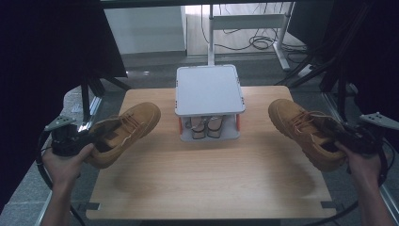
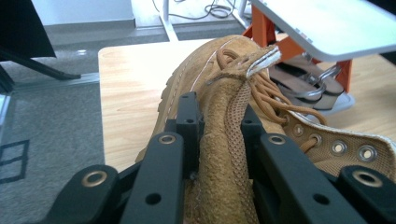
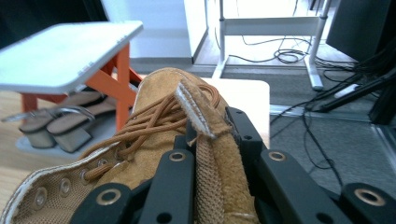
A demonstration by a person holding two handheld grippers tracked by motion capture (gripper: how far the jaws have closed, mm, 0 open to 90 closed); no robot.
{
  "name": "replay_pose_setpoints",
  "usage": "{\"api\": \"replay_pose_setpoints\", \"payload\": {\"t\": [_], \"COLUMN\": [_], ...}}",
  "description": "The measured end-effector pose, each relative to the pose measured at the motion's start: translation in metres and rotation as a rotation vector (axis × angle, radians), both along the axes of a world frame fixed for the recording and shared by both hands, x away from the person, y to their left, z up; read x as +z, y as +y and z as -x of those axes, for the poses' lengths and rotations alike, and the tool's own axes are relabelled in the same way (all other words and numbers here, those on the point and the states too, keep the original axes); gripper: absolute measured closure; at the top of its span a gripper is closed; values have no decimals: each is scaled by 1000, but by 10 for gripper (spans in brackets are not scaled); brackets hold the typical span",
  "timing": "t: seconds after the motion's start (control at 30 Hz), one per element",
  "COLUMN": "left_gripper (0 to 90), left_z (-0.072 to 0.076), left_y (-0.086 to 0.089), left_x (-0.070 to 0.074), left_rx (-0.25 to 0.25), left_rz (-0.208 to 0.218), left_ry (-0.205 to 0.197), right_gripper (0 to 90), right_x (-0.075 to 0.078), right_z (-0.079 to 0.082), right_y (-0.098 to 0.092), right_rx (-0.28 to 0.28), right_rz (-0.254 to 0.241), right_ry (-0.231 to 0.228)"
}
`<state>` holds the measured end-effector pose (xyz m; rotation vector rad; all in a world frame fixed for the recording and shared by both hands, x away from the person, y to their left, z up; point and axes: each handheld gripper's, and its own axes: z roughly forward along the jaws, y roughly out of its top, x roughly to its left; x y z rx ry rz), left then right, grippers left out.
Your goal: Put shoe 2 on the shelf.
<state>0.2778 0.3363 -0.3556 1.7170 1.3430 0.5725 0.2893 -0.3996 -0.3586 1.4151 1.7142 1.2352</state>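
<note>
Worktop: light wood, rectangular, rounded corners. A small two-tier shoe rack, white shelves on orange posts, stands at the middle of the far edge. A pair of sandals sits on its lower shelf.

The white shelf hides most of the sandals beneath it; each boot's heel sits behind its tool.

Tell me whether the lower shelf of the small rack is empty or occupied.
Occupied. Under the rack's white top, a pair of sandals sits on the lower shelf between the orange posts.
</note>
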Motion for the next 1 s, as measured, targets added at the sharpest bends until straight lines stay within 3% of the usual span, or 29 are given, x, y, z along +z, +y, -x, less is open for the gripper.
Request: {"api": "replay_pose_setpoints", "payload": {"t": [0.43, 1.0], "left_gripper": [770, 768], "left_z": [-8, -27], "left_y": [-7, -32], "left_x": [18, 56], "left_rx": [-4, -27], "left_rz": [60, 139], "left_ry": [-49, -129], "right_gripper": [805, 805], "right_x": [16, 48], "right_z": [-10, -19], "right_y": [21, 45], "right_rx": [0, 7], "right_rz": [-90, -148], "right_ry": [-39, -122]}}
